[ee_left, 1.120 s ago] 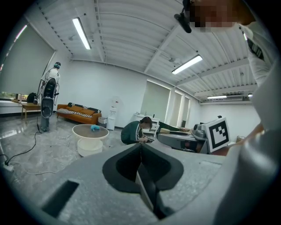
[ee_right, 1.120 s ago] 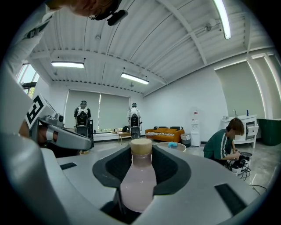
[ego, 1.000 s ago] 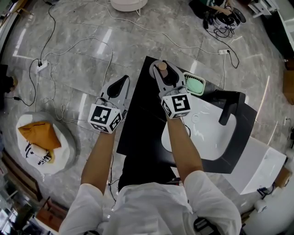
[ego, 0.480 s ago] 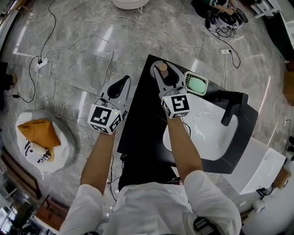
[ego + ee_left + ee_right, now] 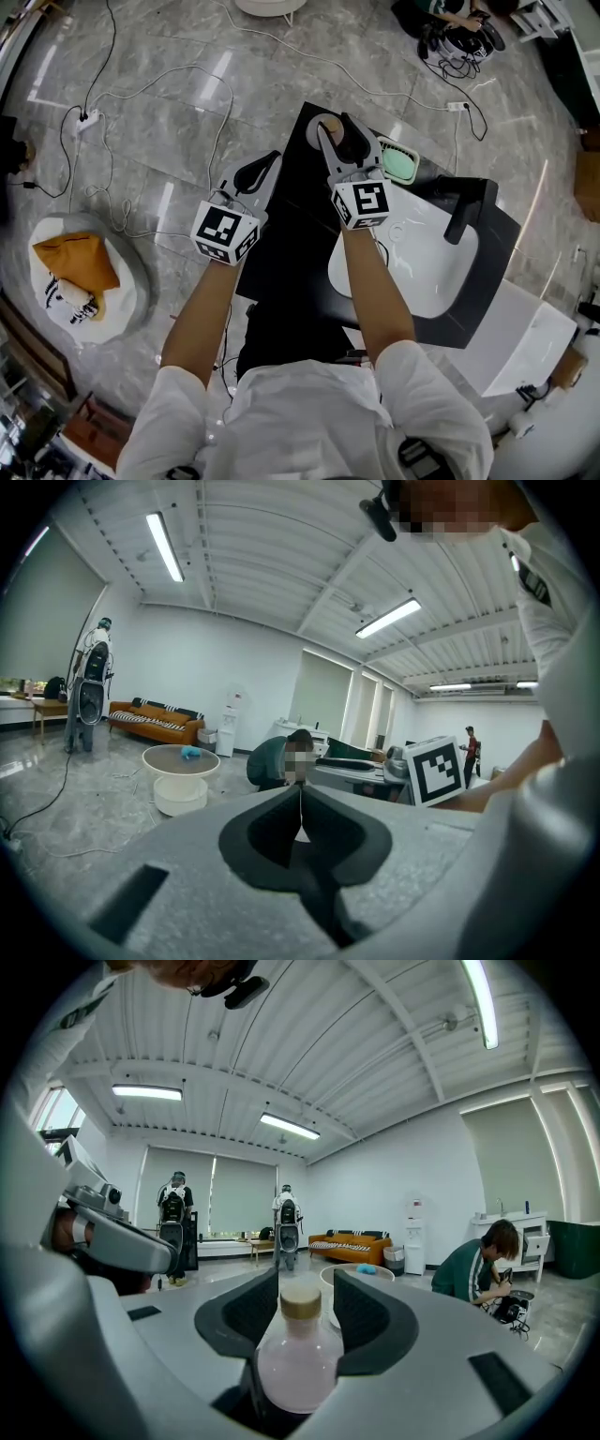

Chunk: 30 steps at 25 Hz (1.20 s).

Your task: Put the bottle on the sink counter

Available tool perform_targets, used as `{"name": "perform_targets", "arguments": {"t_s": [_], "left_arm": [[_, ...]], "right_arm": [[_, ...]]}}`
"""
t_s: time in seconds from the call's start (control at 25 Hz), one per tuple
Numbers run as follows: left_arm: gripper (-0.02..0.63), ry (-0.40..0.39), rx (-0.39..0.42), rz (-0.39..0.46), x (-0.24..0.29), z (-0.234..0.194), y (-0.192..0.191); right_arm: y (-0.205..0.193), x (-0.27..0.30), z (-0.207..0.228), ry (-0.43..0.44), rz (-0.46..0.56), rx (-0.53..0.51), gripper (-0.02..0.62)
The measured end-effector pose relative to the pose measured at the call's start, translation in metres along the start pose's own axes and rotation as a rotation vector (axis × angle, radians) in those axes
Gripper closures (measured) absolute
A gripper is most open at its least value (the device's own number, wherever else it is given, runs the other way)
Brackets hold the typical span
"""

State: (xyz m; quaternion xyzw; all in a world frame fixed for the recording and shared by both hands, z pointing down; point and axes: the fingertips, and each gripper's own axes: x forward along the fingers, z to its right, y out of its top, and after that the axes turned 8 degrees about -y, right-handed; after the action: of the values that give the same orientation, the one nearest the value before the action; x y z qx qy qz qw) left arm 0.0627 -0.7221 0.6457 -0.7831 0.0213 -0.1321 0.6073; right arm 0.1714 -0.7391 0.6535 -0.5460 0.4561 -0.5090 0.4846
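Observation:
A small round bottle (image 5: 331,127) with pale pink liquid and a tan cap (image 5: 301,1301) sits between the jaws of my right gripper (image 5: 336,124), which is shut on its body (image 5: 298,1358). It is over the far corner of the black sink counter (image 5: 291,244); whether its base touches the counter is hidden. In the right gripper view the gripper (image 5: 305,1288) has the bottle upright between its dark pads. My left gripper (image 5: 270,159) is shut and empty at the counter's left edge, and its jaws (image 5: 300,803) are pressed together.
A white basin (image 5: 422,267) with a black faucet (image 5: 464,211) fills the counter's right side. A green soap tray (image 5: 400,167) lies just right of the bottle. Cables and a power strip (image 5: 87,124) cross the floor. A round cushion (image 5: 75,272) lies at left.
Both grippers have shifted slightly away from me. The left one has come closer to the counter's edge. The bottle stays in the right gripper.

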Motion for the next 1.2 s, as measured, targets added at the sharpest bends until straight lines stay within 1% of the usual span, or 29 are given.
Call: {"name": "perform_targets", "arguments": {"t_s": [0.16, 0.24, 0.32, 0.52, 0.64, 0.76, 0.8, 0.92, 1.0, 1.12, 1.2], "left_arm": [[0.589, -0.003, 0.026, 0.038, -0.013, 0.017, 0.029], [0.589, 0.000, 0.028, 0.051, -0.025, 0.029, 0.049], [0.589, 0.003, 0.041, 0.078, -0.037, 0.041, 0.074], [0.589, 0.020, 0.092, 0.160, -0.062, 0.077, 0.144], [0.589, 0.000, 0.122, 0.210, -0.070, 0.110, 0.182], [0.589, -0.036, 0.161, 0.242, -0.076, 0.144, 0.213], [0.589, -0.044, 0.171, 0.250, -0.079, 0.153, 0.222], [0.589, -0.062, 0.201, 0.269, -0.091, 0.187, 0.241], [0.589, -0.080, 0.232, 0.285, -0.098, 0.215, 0.254], [0.589, -0.104, 0.274, 0.290, -0.111, 0.261, 0.260], [0.589, -0.108, 0.300, 0.279, -0.122, 0.296, 0.251]], "right_arm": [[0.042, -0.022, -0.005, -0.005, 0.044, -0.026, 0.444], [0.071, -0.041, -0.011, 0.000, 0.062, -0.031, 0.474], [0.105, -0.059, -0.016, 0.009, 0.092, -0.045, 0.498], [0.208, -0.109, -0.027, 0.023, 0.205, -0.074, 0.549], [0.264, -0.146, -0.028, 0.024, 0.265, -0.109, 0.567], [0.308, -0.187, -0.031, 0.032, 0.311, -0.194, 0.574], [0.320, -0.201, -0.031, 0.035, 0.324, -0.207, 0.575], [0.342, -0.247, -0.029, 0.049, 0.349, -0.215, 0.578], [0.346, -0.279, -0.026, 0.071, 0.355, -0.236, 0.580], [0.336, -0.334, -0.024, 0.107, 0.337, -0.248, 0.580], [0.322, -0.378, -0.023, 0.127, 0.318, -0.243, 0.580]]}}
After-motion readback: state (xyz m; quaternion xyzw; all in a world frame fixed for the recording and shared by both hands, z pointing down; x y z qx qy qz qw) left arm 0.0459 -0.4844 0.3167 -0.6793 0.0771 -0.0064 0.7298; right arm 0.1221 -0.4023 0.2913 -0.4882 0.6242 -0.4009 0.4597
